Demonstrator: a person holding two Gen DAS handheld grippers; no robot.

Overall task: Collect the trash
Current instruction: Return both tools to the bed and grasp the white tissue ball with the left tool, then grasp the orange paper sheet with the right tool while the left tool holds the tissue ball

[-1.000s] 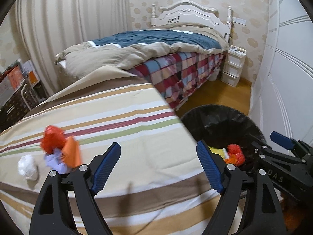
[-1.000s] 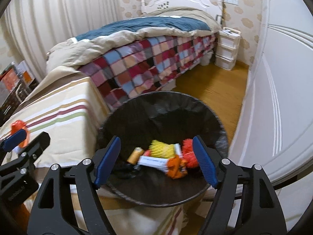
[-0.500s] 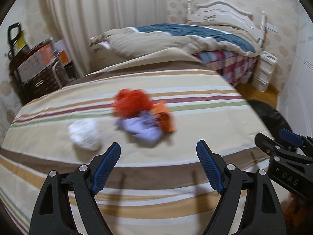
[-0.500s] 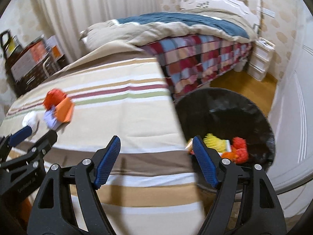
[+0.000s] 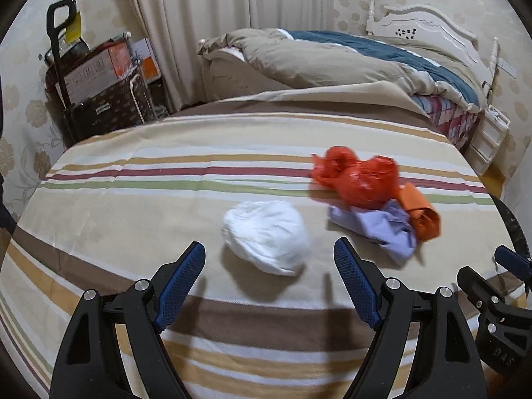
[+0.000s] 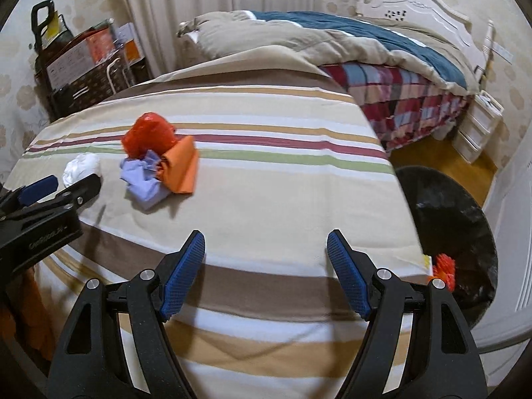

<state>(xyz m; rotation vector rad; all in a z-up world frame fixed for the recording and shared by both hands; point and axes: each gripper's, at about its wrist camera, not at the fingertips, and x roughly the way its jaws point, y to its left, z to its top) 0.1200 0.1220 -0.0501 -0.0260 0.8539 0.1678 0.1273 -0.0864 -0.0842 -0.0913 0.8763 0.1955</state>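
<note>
Both pairs of jaws are seen spread wide with nothing gripped. Ahead of the left gripper, almost centred on the gap between its blue pads but still beyond their tips, a crumpled white wad is found lying on the striped bedspread. Further out and to the right of those jaws, a small heap is made up of a red plastic bag, a lilac crumpled sheet and an orange folded piece — the three touching one another.

Between the pads of the right gripper only bare bedspread is seen; the same heap is placed well ahead and to their left. To the right of these jaws, below the mattress edge, a black-lined bin is visible on the floor with orange and yellow scraps already in it.

A reach for the next piece is judged to be in hand. For the left jaws, a further advance and descent would be called for, so that the wad is straddled before closing; the soft wad may compress, so a deep bite would be wise.

Letters reading "DAS" are made out on the right gripper's body in the left view — boxes in the far corner carry print too small to read.
</note>
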